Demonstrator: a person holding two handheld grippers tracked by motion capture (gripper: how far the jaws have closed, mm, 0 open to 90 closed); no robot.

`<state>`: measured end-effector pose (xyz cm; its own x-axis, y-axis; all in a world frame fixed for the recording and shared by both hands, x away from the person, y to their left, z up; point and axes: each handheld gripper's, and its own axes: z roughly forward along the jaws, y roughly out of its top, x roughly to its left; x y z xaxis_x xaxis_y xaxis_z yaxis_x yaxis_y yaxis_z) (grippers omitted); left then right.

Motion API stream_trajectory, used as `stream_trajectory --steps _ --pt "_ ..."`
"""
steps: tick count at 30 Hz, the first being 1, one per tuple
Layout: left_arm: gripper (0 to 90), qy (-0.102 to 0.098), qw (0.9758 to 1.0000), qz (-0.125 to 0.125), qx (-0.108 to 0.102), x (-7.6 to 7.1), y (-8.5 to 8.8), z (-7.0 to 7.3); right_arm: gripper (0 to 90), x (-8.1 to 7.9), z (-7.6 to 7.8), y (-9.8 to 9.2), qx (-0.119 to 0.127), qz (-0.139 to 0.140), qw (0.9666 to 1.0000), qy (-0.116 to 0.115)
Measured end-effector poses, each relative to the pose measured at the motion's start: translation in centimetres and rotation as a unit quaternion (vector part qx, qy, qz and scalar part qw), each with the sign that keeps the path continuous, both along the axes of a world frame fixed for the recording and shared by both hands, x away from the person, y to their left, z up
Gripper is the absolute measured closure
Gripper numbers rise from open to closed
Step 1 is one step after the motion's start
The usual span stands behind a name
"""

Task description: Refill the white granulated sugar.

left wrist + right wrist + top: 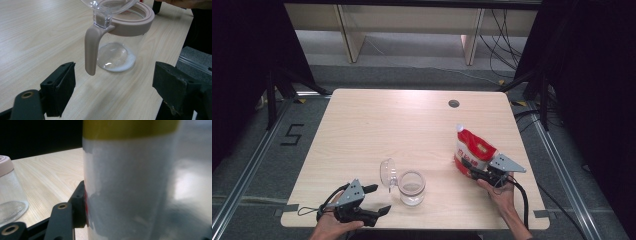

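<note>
The left claw (377, 199) is spread wide at the table's (412, 125) near edge, touching nothing, just beside the clear jar (412, 187) with its lid flipped open. The right claw (468, 168) pinches the red pouch (472, 150), right of the jar.

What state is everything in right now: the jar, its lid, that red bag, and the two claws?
Glass jar: upright on the table, nearly empty, a white residue at the bottom.
Clear lid: flipped open, standing up from the rim.
Red pouch: tilted, white cap on, gripped near its base.
Left claw: open, empty, facing the jar.
Right claw: shut on the pouch.
</note>
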<state>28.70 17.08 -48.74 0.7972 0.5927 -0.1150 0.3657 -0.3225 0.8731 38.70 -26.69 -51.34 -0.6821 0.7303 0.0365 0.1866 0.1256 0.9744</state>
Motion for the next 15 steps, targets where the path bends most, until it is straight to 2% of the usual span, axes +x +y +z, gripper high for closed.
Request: stream_trajectory --steps 1,3,4,5,10,13,14,15 --pt "18.1 0.0 1.0 0.0 0.0 0.0 0.0 0.0 45.0 0.21 -0.18 0.06 0.002 0.005 0.9999 -0.014" --pt "18.1 0.001 1.0 0.001 0.002 -0.02 0.02 0.04 45.2 0.46 -0.19 -0.02 -0.007 0.01 0.9995 -0.028" --pt "18.1 -0.01 0.9999 -0.008 0.011 0.12 0.16 0.12 45.3 0.12 -0.18 0.09 0.003 0.001 1.0 -0.005" --pt "18.1 -0.009 0.9999 -0.009 0.008 0.13 0.16 0.11 45.4 0.29 -0.21 0.06 0.002 0.009 0.9999 -0.012" --pt "18.1 -0.01 0.9999 -0.009 0.011 0.1 0.15 0.11 45.7 0.27 -0.2 0.06 0.003 0.009 0.9999 -0.011" --pt "18.2 -0.01 0.9999 -0.011 0.006 0.12 0.13 0.09 45.9 0.18 -0.17 0.02 0.001 0.006 0.9999 -0.011" --pt "18.2 -0.01 0.9999 -0.012 0.006 0.12 0.14 0.09 46.0 0.13 -0.17 0.15 0.011 0.007 0.9999 -0.009" --pt "18.2 -0.009 0.9999 -0.013 0.006 0.13 0.17 0.11 46.0 0.22 -0.19 0.01 0.001 0.008 0.9999 -0.012"
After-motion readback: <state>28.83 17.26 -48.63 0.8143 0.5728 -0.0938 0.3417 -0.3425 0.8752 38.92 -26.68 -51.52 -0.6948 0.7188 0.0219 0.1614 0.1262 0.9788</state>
